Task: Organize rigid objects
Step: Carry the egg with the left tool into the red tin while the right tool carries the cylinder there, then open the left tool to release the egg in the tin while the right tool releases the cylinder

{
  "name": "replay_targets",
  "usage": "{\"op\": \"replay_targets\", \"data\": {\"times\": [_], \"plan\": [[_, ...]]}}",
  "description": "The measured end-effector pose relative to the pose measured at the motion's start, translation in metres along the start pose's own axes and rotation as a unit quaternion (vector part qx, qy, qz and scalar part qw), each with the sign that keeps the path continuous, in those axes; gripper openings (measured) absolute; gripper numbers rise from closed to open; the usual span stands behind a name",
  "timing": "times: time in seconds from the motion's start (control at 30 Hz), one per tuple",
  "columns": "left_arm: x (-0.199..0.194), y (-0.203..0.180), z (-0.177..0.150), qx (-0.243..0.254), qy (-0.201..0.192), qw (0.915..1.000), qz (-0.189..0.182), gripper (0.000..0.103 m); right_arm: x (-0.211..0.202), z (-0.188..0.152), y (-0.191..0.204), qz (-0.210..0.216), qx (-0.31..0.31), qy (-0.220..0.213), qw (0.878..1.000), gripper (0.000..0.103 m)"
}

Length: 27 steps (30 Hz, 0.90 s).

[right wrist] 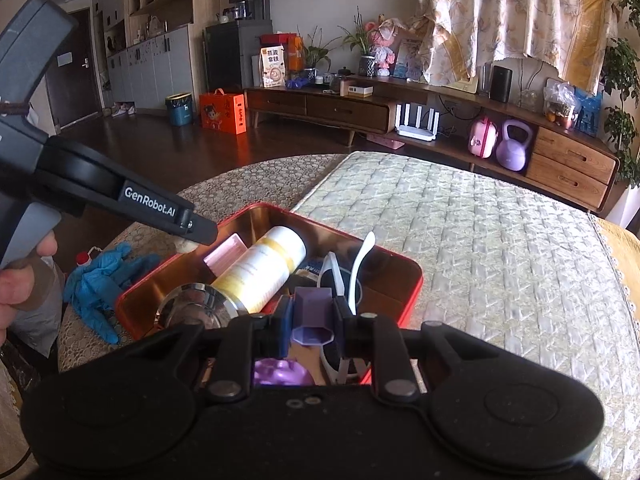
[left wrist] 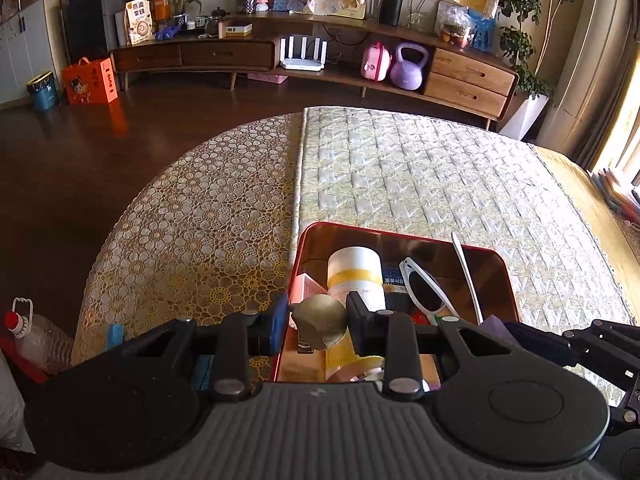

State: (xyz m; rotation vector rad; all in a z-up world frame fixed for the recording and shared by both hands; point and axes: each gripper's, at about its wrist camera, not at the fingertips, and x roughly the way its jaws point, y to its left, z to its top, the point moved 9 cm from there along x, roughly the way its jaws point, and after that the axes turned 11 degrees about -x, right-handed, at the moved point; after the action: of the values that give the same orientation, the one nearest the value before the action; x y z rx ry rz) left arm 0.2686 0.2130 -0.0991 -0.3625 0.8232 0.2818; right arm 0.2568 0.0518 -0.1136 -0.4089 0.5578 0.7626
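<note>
Left wrist view: the left gripper (left wrist: 318, 322) clamps a small olive-grey rounded object (left wrist: 318, 320) between its blue and black pads, above the near edge of the red tin box (left wrist: 400, 236). The object has a dull, lumpy surface; what it is I cannot tell.

In the right wrist view the right gripper (right wrist: 314, 314) grasps a pale purple faceted piece (right wrist: 310, 312), with an octagonal end facing the camera. Its long axis runs away from the camera, over the box.

Inside the box lies a white bottle (right wrist: 264, 270) with a yellow band, its long axis diagonal, its shiny silver end toward the near left corner. White sunglasses (left wrist: 424, 290) lie beside it.
</note>
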Motion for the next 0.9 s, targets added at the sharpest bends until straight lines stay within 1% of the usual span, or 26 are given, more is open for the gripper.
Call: {"op": "replay_targets", "data": {"times": [0.23, 0.33, 0.43, 0.6, 0.7, 0.9], "plan": [[0.025, -0.008, 0.006, 0.021, 0.001, 0.9997, 0.012, 0.031, 0.019, -0.005, 0.001, 0.011, 0.006, 0.018, 1.000, 0.020], [0.030, -0.012, 0.008, 0.038, -0.009, 0.9990, 0.019, 0.031, 0.023, -0.006, 0.001, 0.015, 0.006, 0.023, 1.000, 0.020], [0.033, -0.015, 0.010, 0.047, -0.011, 0.9987, 0.018, 0.031, 0.025, -0.008, 0.001, 0.017, 0.009, 0.027, 0.999, 0.020], [0.038, -0.020, 0.002, 0.048, 0.001, 0.9988, 0.011, 0.031, 0.026, -0.011, 0.003, 0.021, 0.012, 0.030, 0.999, 0.020], [0.038, -0.022, -0.001, 0.057, -0.004, 0.9983, 0.014, 0.030, 0.026, -0.013, 0.004, 0.023, 0.011, 0.032, 0.999, 0.021], [0.037, -0.022, -0.002, 0.047, -0.002, 0.9988, 0.014, 0.031, 0.023, -0.015, 0.004, 0.024, 0.018, 0.033, 0.999, 0.021]]}}
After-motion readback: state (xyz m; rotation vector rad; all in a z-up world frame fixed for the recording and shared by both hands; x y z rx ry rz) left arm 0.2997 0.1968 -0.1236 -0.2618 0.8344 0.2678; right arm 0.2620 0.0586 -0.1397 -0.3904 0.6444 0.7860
